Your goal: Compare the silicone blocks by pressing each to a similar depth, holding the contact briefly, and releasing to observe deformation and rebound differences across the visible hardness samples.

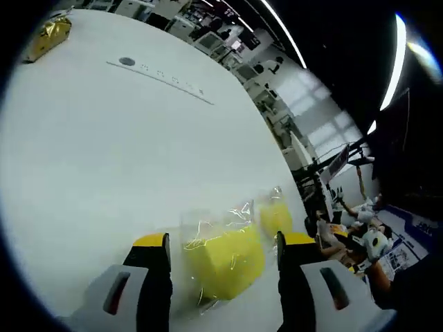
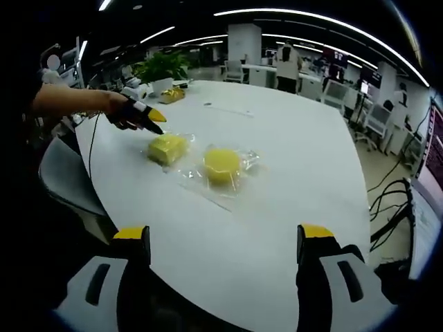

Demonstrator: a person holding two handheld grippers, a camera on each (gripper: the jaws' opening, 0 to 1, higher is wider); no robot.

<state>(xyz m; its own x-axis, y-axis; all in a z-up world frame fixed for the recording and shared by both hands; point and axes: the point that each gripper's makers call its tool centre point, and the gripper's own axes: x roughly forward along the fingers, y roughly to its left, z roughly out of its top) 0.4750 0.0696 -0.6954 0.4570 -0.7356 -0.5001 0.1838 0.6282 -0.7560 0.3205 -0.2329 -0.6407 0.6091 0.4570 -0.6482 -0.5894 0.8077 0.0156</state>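
Two yellow silicone blocks in clear plastic bags lie on the white table (image 1: 104, 152). In the left gripper view the nearer block (image 1: 225, 259) sits just ahead of my left gripper (image 1: 221, 242), in line with the gap between its wide-apart yellow-tipped jaws; the other block (image 1: 275, 216) lies behind it. The right gripper view has a squarish block (image 2: 167, 148) and a rounder block (image 2: 221, 164) side by side at mid-table. A hand holds the left gripper (image 2: 154, 116) close to the squarish block, apparently not touching it. My right gripper (image 2: 223, 235) stands open near the table's edge, well short of the blocks.
A gold packet (image 1: 48, 34) lies at the table's far end near a round cable port (image 1: 127, 61). A grey chair (image 2: 66, 176) stands by the table's left edge. A plant (image 2: 163, 66) and office desks fill the background, where a person (image 2: 286, 66) stands.
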